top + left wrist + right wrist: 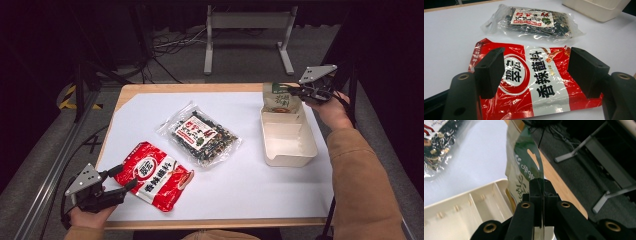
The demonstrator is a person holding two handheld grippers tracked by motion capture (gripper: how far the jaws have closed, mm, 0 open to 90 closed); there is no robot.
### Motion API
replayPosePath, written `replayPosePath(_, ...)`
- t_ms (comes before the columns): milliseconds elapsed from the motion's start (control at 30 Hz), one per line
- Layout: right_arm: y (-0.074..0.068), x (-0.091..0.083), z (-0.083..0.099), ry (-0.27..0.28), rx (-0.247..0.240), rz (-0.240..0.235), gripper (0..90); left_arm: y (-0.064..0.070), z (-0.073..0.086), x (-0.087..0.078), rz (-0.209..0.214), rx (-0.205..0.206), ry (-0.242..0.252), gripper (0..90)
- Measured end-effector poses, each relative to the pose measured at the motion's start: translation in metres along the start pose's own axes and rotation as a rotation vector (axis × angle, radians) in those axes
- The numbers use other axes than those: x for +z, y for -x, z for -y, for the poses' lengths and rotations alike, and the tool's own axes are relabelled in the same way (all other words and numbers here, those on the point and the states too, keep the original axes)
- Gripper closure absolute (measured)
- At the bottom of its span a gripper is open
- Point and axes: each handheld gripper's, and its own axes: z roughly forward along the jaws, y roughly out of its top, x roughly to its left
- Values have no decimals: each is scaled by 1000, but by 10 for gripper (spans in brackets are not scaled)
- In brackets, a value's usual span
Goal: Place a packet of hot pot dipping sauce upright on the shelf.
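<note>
**Right gripper clamped on green pouch at bin; left gripper open over red packet**

High view: we see the right gripper at the far right of the table, holding the green pouch by its upper edge. The pouch stands upright at the far end of the cream bin; whether its bottom is inside the bin or just behind the far wall we can't tell from here. The rest of the bin looks bare, with a divider across it. The left gripper sits at the near left corner, jaws spread, tips at the near-left edge of the red packet, which lies flat on the white table sheet. The clear bag of dark dried food lies mid-table, between the packet and the bin.

Left gripper view: jaws wide apart, red packet lying flat between and below them. We can't tell if the pads touch the film. Clear bag just beyond it, a corner of the bin at top right.

Right gripper view: jaws fully closed on the pouch's thin green top edge, near the hang hole. Here we see detail the high view lacks: inner ribs and a divider in the bin, and the pouch hanging at the bin's end wall.
</note>
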Motion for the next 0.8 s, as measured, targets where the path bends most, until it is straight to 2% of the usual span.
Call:
replayPosePath(100,-1,4,4,-65,5,-1,873,0,-1,0,5,-1,-5,303)
replayPosePath(200,1,3,8,-40,40,-9,858,-1,-1,2,7,2,-3,303)
replayPosePath(367,-1,1,6,-39,40,-2,824,0,-2,4,12,0,-3,303)
replayPosePath(500,0,-4,6,6,75,13,671,-1,-3,5,16,5,-3,302)
replayPosePath(567,0,-8,5,26,99,16,650,-1,-3,5,19,4,-7,302)
replayPosePath(700,-2,-14,1,79,149,11,546,-1,-4,7,25,7,-8,298)
replayPosePath(800,-5,-18,-2,109,165,16,509,-1,-4,8,27,3,-7,297)
